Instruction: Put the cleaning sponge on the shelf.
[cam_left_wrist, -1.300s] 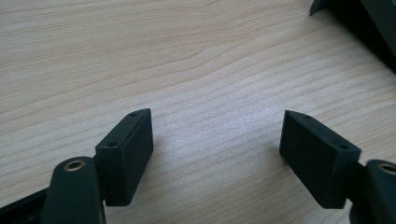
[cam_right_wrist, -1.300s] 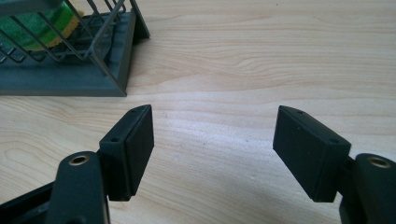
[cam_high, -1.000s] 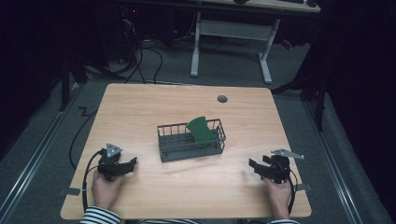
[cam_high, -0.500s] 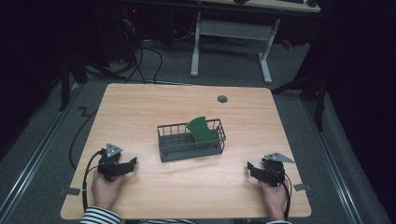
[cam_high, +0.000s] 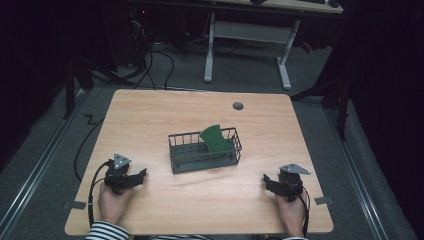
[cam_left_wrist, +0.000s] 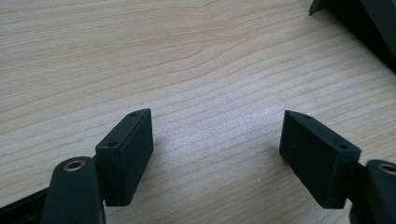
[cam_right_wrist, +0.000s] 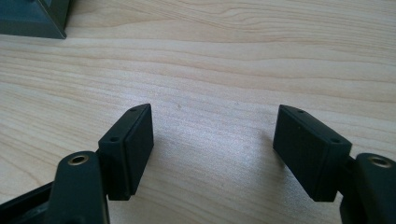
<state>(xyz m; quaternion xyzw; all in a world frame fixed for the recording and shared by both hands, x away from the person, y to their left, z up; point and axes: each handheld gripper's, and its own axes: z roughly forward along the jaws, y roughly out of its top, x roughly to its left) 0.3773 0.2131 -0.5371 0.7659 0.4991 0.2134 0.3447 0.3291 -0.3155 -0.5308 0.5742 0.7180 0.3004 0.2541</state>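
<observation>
- While both hands rest on the near part of the wooden table (cam_high: 150, 115), the wire basket (cam_high: 204, 151) stands in the middle of it, between the two grippers and a little farther away than them.
- From the high view, a green curved piece (cam_high: 216, 138) leans inside the right half of the basket, tilted, with its top above the rim.
- At the near left, the left gripper (cam_high: 136, 177) lies low over the table, pointing right toward the basket but well apart from it.
- At the near right, the right gripper (cam_high: 268, 181) points left toward the basket, also well apart from it.
- A small grey round cap (cam_high: 238, 106) sits in the table top at the far right side.
- Each gripper view gives what the high view is too small to show: the jaws stand wide apart, and between them is bare wood grain.
- Seen from the left gripper view, the left gripper (cam_left_wrist: 217, 156) holds nothing, and a dark corner of the basket (cam_left_wrist: 359, 21) is at the upper right edge.
- Seen from the right gripper view, the right gripper (cam_right_wrist: 214, 154) is also empty, and a dark corner of the basket (cam_right_wrist: 35, 17) is at the upper left edge.
- Striped sleeves (cam_high: 107, 231) and the trailing cable (cam_high: 92, 187) of the left gripper appear at the near edge in the high view.
</observation>
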